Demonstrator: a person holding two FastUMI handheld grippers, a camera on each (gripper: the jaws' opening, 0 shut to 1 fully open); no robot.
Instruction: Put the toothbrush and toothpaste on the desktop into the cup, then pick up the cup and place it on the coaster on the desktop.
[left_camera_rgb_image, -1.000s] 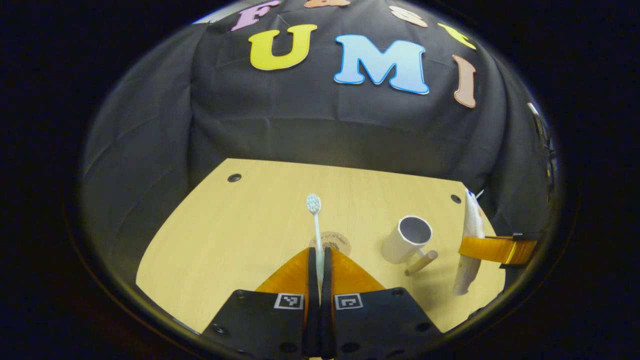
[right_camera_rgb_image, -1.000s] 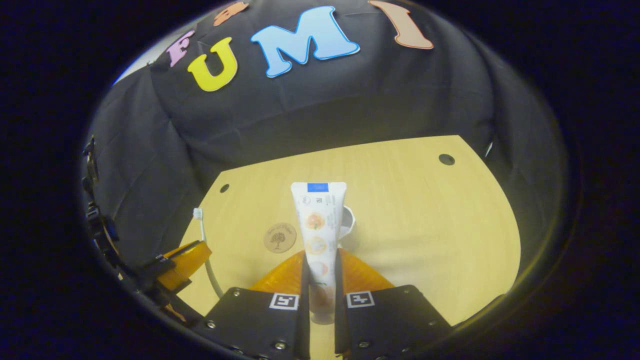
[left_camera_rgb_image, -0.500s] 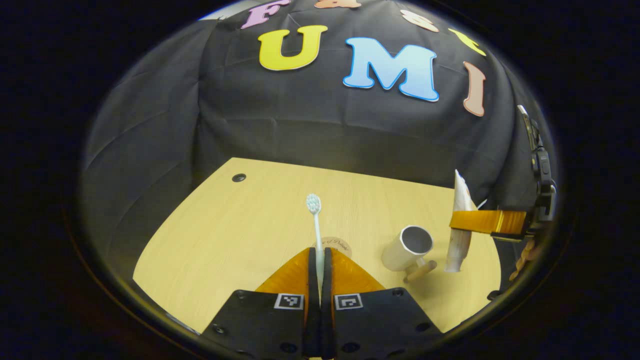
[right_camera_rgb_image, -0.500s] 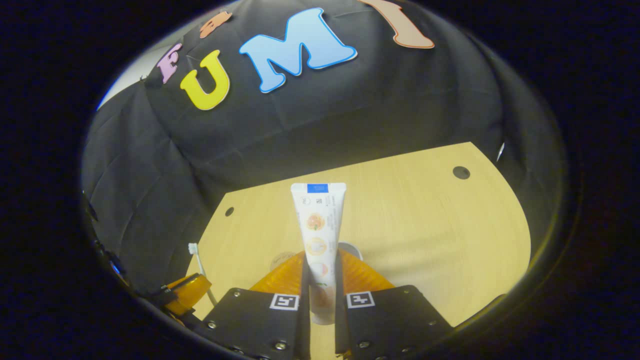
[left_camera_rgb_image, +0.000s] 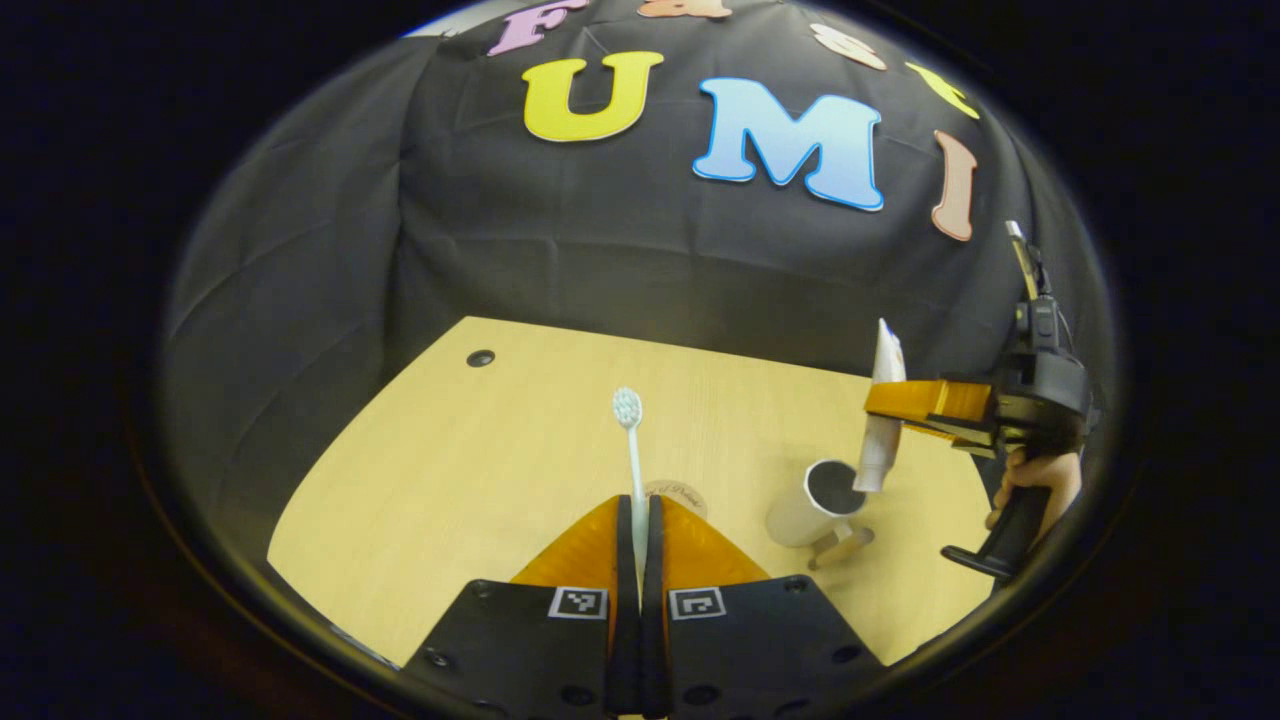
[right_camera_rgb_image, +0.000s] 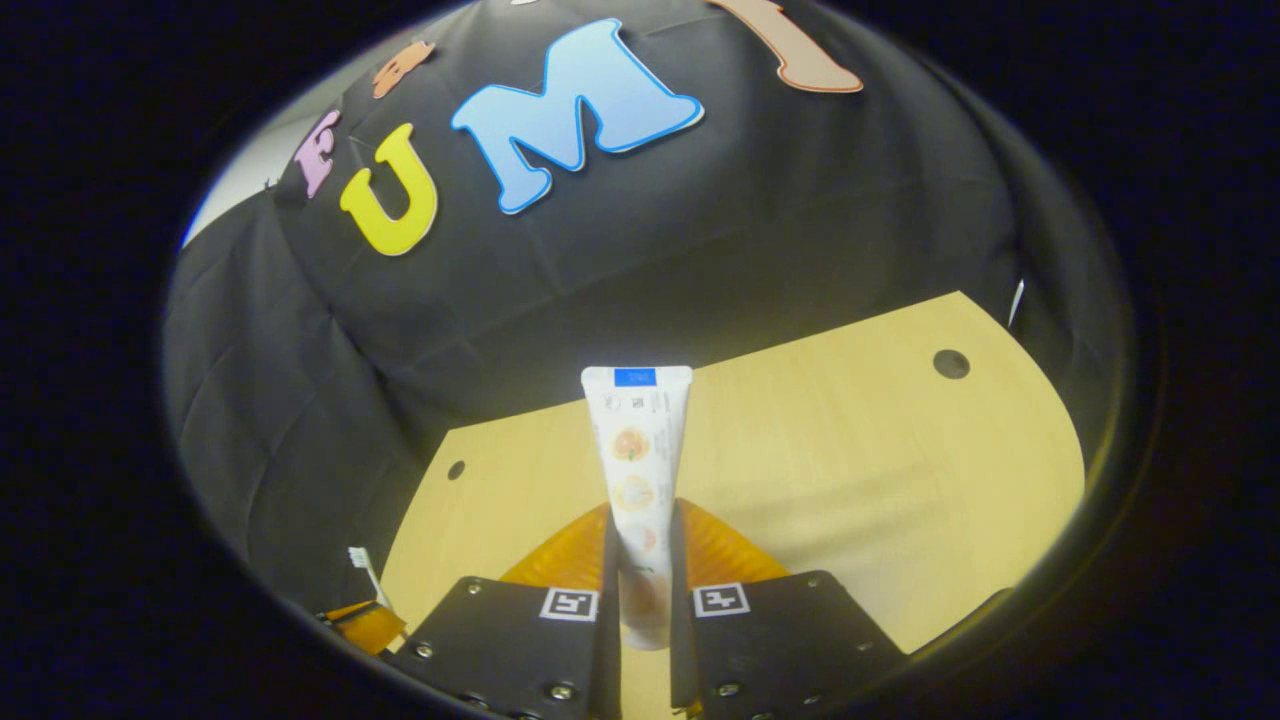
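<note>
Your left gripper (left_camera_rgb_image: 637, 515) is clamped on the toothbrush (left_camera_rgb_image: 631, 450): both fingers press against its thin handle, and the shaft runs up and forward from between them with the bristle head at the top, clear of the wooden desktop (left_camera_rgb_image: 480, 460). Just beyond the fingertips, partly hidden by them, the round coaster (left_camera_rgb_image: 678, 492) lies flat on the desktop.

In the left gripper view, to the right of the coaster and apart from it, the white cup (left_camera_rgb_image: 815, 500) stands on the desktop with its mouth open and a wooden handle sticking out toward the near edge. Directly above the cup's mouth hangs the toothpaste tube (left_camera_rgb_image: 880, 415), nearly upright, its lower end at or just inside the rim; whether it touches the cup cannot be told. Your right gripper holds that tube from the right side, and your hand (left_camera_rgb_image: 1035, 480) wraps the gripper's handle near the desktop's right edge.

In the right gripper view, your right gripper (right_camera_rgb_image: 640, 530) has both fingers pressed on the lower part of the toothpaste tube (right_camera_rgb_image: 637, 450), which stands up between them with its flat crimped end at the top. The cup is hidden below the fingers here. The wooden desktop (right_camera_rgb_image: 850, 470) spreads beyond the tube, with a dark round hole near each far corner. At the lower left of this view you can see the toothbrush's (right_camera_rgb_image: 360, 568) head above a bit of your left gripper.

The black cloth wall (left_camera_rgb_image: 600, 260) rises behind the desktop.
</note>
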